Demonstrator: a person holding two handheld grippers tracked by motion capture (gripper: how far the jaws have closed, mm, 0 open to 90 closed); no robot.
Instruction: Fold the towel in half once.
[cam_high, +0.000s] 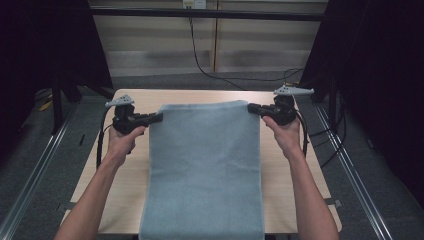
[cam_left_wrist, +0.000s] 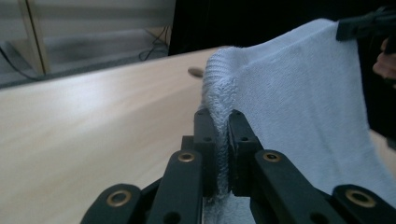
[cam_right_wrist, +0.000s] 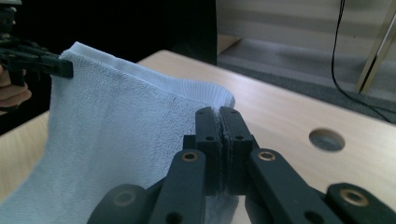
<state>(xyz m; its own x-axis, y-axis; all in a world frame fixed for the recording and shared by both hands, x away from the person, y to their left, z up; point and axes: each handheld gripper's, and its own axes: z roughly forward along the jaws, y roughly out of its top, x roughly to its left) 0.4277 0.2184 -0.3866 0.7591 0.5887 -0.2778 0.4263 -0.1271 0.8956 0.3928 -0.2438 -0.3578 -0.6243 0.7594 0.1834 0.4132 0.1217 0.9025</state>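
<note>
Pale blue towel (cam_high: 205, 170) hangs from its two far corners, long axis running toward the worktop's (cam_high: 130, 185) near edge and over it. The left gripper (cam_high: 159, 117) and right gripper (cam_high: 250, 107) each have jaws clamped on a corner, level with each other.

Your left gripper (cam_high: 159, 117) and right gripper (cam_high: 251, 107) point inward at each other, jaws clamped together, forearms stretched forward and apart.
</note>
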